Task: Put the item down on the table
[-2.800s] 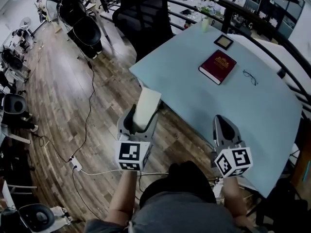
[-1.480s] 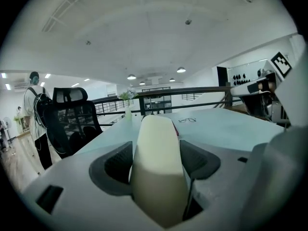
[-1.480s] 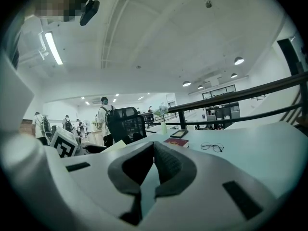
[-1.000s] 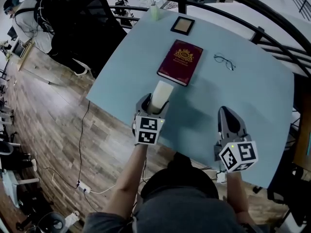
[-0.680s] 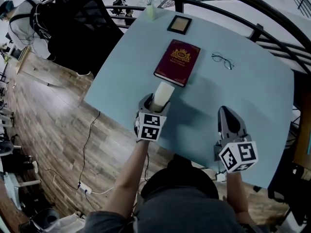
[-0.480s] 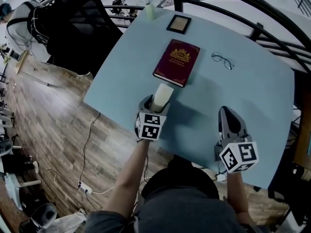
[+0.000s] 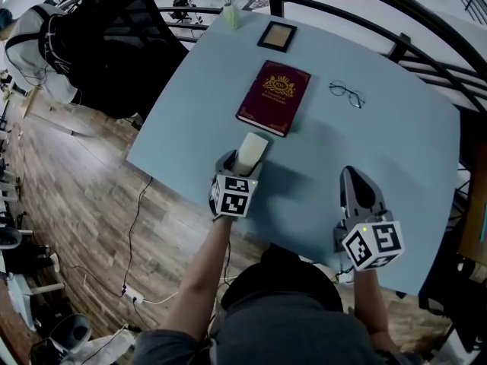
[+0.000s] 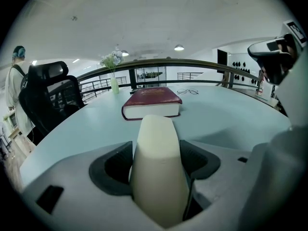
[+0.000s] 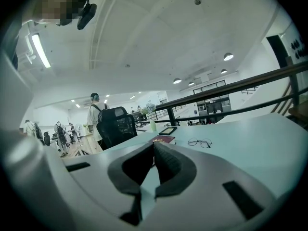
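A cream-coloured rounded block (image 7: 250, 152) (image 8: 158, 167) sticks out forward between the jaws of my left gripper (image 7: 242, 162) (image 8: 159, 170), which is shut on it. The block hangs low over the near left part of the light blue table (image 7: 396, 135), just short of a dark red book (image 7: 274, 96) (image 8: 151, 101). Whether it touches the tabletop I cannot tell. My right gripper (image 7: 354, 188) (image 9: 154, 150) is over the table's near right part, its jaws shut with nothing between them.
Beyond the book lie a small framed picture (image 7: 277, 35) and a vase with flowers (image 7: 228, 10) (image 8: 113, 78). A pair of glasses (image 7: 346, 93) (image 9: 199, 142) lies right of the book. A black office chair (image 7: 106, 48) (image 8: 45, 102) and a person stand left of the table; a dark railing (image 7: 426, 33) runs behind.
I have come from the wooden floor up to the table. In the last second the left gripper with the block has sunk slightly and edged toward the book; the right gripper has stayed put.
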